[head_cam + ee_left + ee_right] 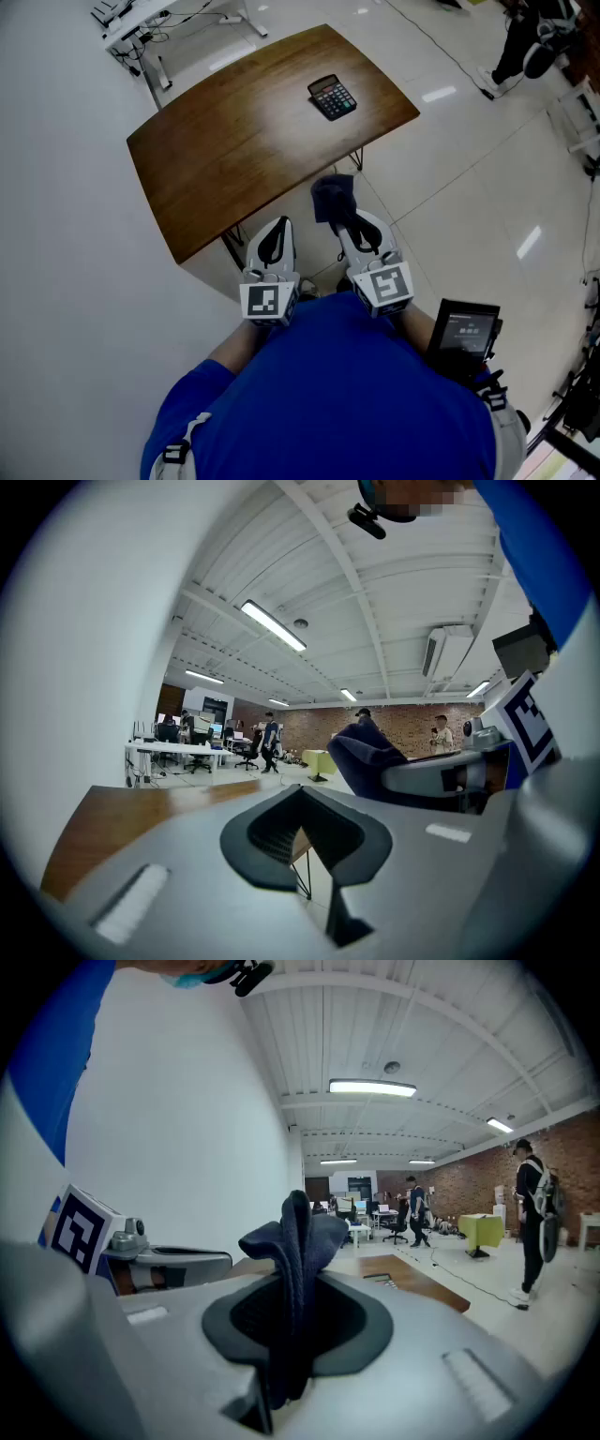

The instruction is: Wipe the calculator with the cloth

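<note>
There is one calculator point(332, 97), black, lying flat near the far right corner of the single wooden table point(234, 150). Nothing touches it. There is one cloth point(333, 199), dark blue, and it is off the table, just past the near edge. The right gripper point(342, 223) has it pinched between its jaws. In the right gripper view the cloth point(296, 1227) stands up in a bunched fold above the right gripper point(298, 1283), with a tail hanging below.

The left gripper point(278, 227) is held just beside the right one, also short of the table edge. In its own view the left gripper point(302, 794) has its jaws meeting at the tips, with nothing between them. That makes two grippers, both well apart from the calculator. The person holding them wears a blue shirt point(337, 403).
</note>
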A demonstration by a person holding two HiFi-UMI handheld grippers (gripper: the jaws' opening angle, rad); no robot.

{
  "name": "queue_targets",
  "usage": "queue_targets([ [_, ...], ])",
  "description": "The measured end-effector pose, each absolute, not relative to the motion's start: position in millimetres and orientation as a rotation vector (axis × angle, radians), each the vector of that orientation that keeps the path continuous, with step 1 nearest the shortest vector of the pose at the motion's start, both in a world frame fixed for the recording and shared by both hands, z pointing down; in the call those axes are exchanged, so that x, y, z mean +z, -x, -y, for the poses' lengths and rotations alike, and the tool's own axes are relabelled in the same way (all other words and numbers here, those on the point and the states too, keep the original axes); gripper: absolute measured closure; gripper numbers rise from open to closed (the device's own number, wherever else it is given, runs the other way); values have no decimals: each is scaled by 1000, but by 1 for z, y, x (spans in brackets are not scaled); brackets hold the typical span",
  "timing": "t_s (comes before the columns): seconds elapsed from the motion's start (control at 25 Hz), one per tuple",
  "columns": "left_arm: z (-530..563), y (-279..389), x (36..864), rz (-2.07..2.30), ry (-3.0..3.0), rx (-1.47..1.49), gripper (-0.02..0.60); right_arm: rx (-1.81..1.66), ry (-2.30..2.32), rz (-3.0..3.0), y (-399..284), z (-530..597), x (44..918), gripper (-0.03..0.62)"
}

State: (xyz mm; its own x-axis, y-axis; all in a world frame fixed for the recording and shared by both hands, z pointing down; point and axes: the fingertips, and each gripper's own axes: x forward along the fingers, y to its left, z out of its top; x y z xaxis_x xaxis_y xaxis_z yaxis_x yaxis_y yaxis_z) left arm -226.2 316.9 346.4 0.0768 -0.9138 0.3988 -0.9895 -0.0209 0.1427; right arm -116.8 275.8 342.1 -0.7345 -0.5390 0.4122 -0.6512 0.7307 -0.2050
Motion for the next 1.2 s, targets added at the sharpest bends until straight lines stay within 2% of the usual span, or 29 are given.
queue_targets([
  [0.36,-312,223,347,1906,-1973,266,575,433,-924,2615,110,-269,342,525],
  [0.6,-232,165,367,1906,-1974,321,575,481,-893,2631,56,-183,365,525],
  [1.2,-131,76,386,1967,-1891,380,575,550,-796,2671,-28,-87,399,525],
])
